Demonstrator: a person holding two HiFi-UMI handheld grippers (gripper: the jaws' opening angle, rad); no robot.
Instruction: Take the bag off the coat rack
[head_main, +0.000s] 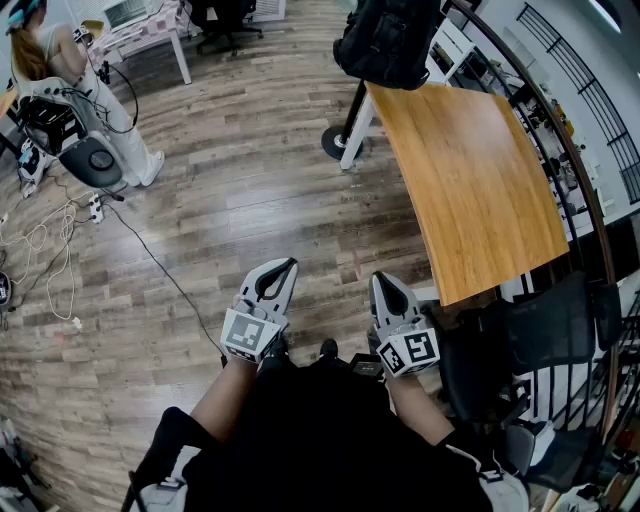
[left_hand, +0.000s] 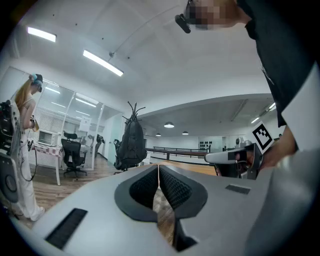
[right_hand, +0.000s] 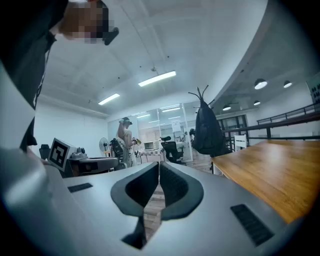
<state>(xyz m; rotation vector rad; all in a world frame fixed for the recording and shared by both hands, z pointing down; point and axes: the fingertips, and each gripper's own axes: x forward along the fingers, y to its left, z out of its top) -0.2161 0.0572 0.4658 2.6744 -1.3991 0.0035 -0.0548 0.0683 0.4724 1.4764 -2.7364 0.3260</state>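
A black backpack (head_main: 388, 40) hangs on a black coat rack at the far end of the wooden table; the rack's round base (head_main: 333, 141) rests on the floor. The backpack (left_hand: 131, 146) also shows in the left gripper view and, as the same bag (right_hand: 205, 131), in the right gripper view, with the rack's prongs (right_hand: 200, 93) sticking up above it. My left gripper (head_main: 283, 266) and right gripper (head_main: 385, 281) are held close to my body, far from the bag. Both are shut and empty.
A wooden table (head_main: 470, 180) stretches along the right, with a curved railing (head_main: 570, 150) beyond it. A black office chair (head_main: 545, 330) stands near my right side. A person (head_main: 60, 60) stands at the far left by a chair (head_main: 75, 145); cables (head_main: 150, 260) trail across the floor.
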